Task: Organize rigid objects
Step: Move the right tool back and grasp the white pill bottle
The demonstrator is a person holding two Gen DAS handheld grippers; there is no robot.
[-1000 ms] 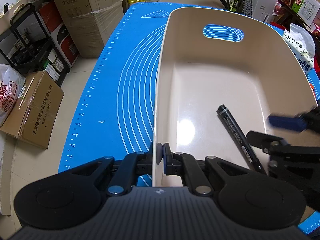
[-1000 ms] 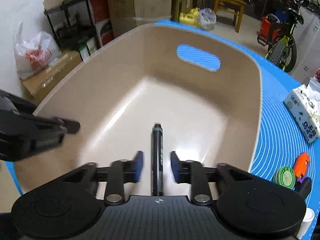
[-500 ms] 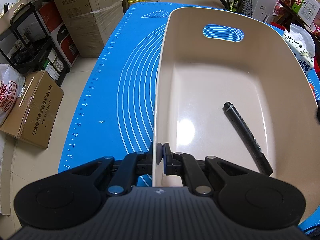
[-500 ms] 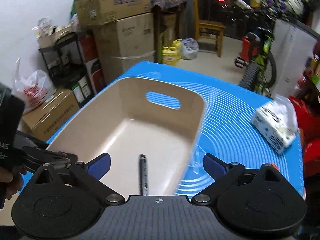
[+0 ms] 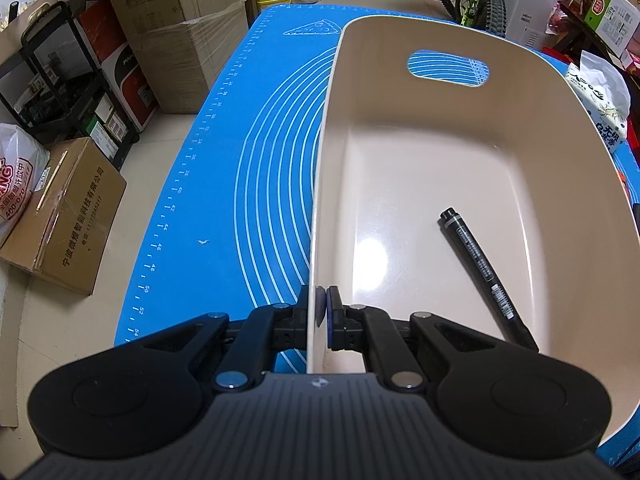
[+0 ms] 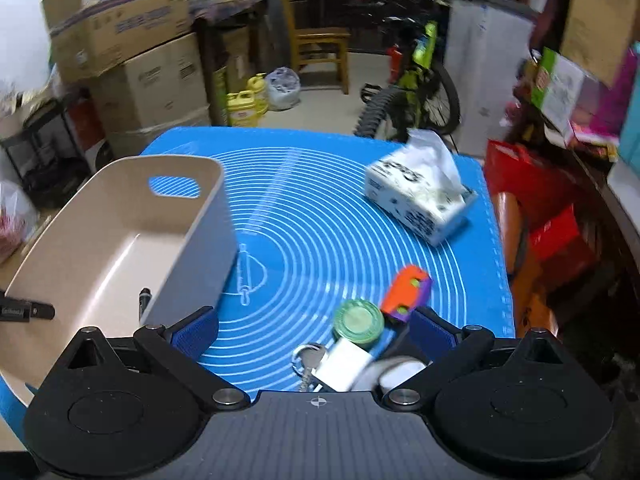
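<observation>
Since a second ago the right gripper (image 6: pixel 316 330) has let go of the black marker (image 5: pixel 486 274), pulled back out of the beige bin (image 5: pixel 420 184) and swung toward 3 o'clock; its blue-padded fingers (image 6: pixel 196 332) now stand wide apart over the blue mat (image 6: pixel 320 216), holding nothing. The marker has come to rest on the bin floor, lying flat at about 4 o'clock in the left wrist view, its cap end pointing toward 11 o'clock. The left gripper (image 5: pixel 322 312) has not shifted: its pads are pressed together on the bin's near left wall, one pad outside and one inside.

Nearest the right gripper, between its spread fingers at 6 o'clock, sits a small cluster: a key ring with keys (image 6: pixel 306 360), a white block (image 6: pixel 344 364) touching it, and a white round object (image 6: pixel 400 374) that is partly hidden by the finger linkage. Just beyond them is a green round tin (image 6: pixel 359 319), and touching it at 1 o'clock an orange and purple toy (image 6: pixel 406 290). The bin stands at 9 o'clock in that view, with the marker's tip showing behind its near corner. Farther out, at 1 o'clock, a tissue box (image 6: pixel 420 196) lies on the mat well apart from the cluster. Beyond the mat's far edge are stacked cardboard boxes (image 6: pixel 152 80), yellow jugs (image 6: pixel 244 104), a wooden chair (image 6: pixel 320 48) and a bicycle (image 6: pixel 416 92).
</observation>
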